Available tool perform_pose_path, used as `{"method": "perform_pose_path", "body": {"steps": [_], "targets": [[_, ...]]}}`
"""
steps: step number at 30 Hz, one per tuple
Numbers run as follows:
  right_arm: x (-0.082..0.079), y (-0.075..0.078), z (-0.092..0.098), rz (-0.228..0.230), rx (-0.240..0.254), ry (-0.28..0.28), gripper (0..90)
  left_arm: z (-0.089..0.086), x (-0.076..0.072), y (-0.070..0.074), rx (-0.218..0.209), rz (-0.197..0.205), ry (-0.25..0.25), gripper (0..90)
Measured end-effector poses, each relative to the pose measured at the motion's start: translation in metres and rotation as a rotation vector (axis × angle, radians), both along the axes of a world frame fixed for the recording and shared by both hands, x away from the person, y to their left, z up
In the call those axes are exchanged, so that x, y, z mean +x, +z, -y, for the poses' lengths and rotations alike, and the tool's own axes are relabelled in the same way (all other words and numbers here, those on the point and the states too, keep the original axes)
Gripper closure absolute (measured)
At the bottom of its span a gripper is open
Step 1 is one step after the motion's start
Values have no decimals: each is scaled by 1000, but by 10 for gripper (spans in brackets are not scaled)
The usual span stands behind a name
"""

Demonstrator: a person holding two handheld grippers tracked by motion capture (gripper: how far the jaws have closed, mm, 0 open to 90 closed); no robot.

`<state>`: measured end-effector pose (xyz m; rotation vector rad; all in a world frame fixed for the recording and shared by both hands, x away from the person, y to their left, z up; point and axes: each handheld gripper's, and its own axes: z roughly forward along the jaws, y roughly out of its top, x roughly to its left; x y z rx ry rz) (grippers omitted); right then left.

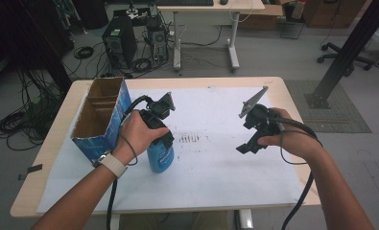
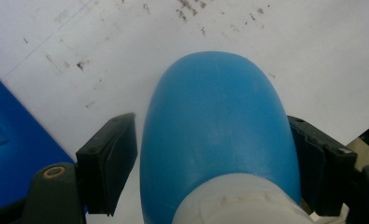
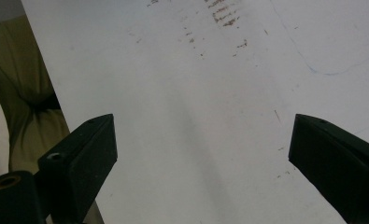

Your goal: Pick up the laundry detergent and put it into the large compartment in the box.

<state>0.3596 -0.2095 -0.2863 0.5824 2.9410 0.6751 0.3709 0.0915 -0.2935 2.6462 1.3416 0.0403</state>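
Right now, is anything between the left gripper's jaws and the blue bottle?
Nothing visible. In the left gripper view the blue bottle already sits between the jaws of the left gripper; one pad looks against its side, the other close beside it. The box stands apart on the table.

Left gripper [image 1: 162,139] clamped; right gripper [image 3: 203,163] jaws wide

The cardboard box [image 1: 102,118] stands close on the outer side of the left tool [image 1: 160,143]; bare desk [image 1: 216,158] (white-papered) lies open between the tools.
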Motion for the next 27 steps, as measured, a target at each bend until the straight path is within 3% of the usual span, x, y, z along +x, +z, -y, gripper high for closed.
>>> {"method": "perform_pose_path", "body": {"steps": [13, 27], "targets": [[-1, 0, 1, 1, -1, -2, 82, 0, 0, 0, -18, -1, 3, 351], [-3, 1, 2, 5, 2, -6, 82, 0, 0, 2, -6, 12, 10, 370]]}}
